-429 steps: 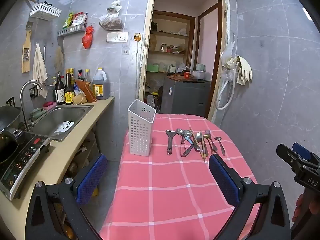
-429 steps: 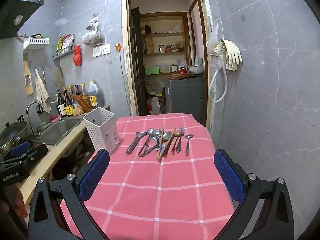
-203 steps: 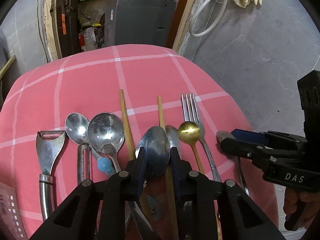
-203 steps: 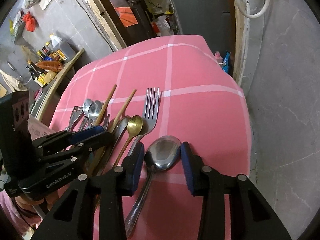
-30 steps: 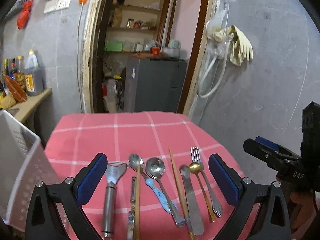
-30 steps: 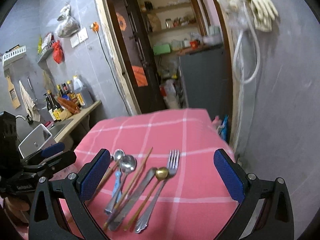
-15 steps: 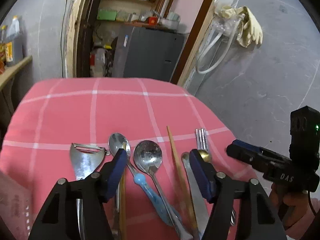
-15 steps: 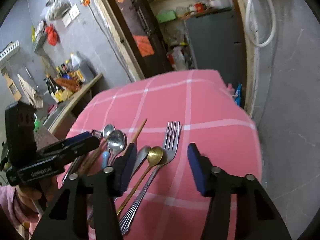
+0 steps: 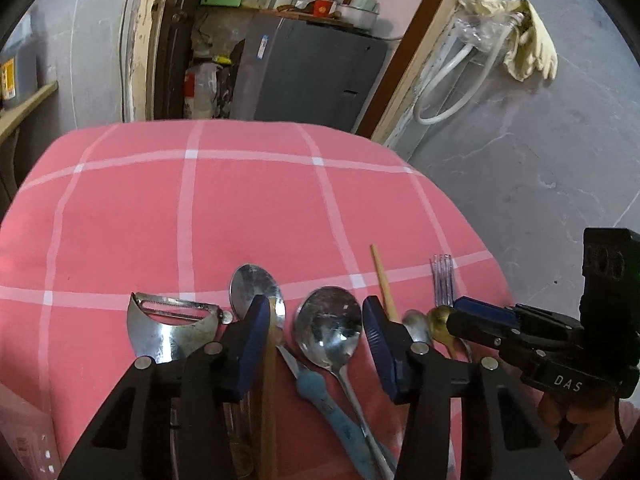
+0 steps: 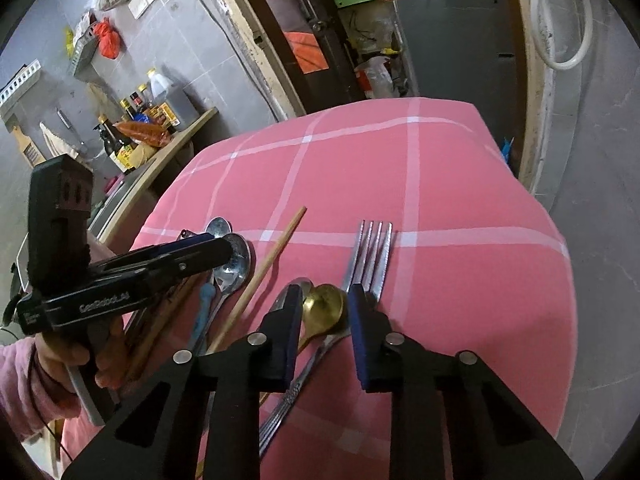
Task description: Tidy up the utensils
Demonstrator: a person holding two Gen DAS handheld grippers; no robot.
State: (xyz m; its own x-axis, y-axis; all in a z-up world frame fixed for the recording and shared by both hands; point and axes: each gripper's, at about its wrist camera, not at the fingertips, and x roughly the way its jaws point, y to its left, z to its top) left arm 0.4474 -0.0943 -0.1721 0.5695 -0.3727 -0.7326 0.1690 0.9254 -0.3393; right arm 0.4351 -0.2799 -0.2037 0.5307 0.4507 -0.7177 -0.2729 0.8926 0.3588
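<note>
Utensils lie in a row on the pink checked tablecloth [image 9: 248,200]. My left gripper [image 9: 314,316] hangs low over them, its jaws closing. The bowl of a steel spoon [image 9: 328,322] lies between its pads, with gaps on both sides. A blue-handled spoon [image 9: 320,388], a chopstick [image 9: 267,376] and a peeler [image 9: 168,328] lie to the left. My right gripper [image 10: 324,294] is closing too, its pads close on either side of the gold spoon [image 10: 322,314], with no press showing. The fork [image 10: 372,252] lies just right of it and a second chopstick [image 10: 272,260] to the left.
A white slotted basket [image 9: 24,436] shows at the lower left corner of the left wrist view. The counter with bottles [image 10: 132,136] lies left of the table. A doorway with a grey cabinet [image 9: 316,80] is behind, and the wall [image 10: 600,200] stands close on the right.
Both grippers have come down and forward toward the utensil row, and both sets of jaws have narrowed from wide open, the left around the steel spoon, the right around the gold spoon.
</note>
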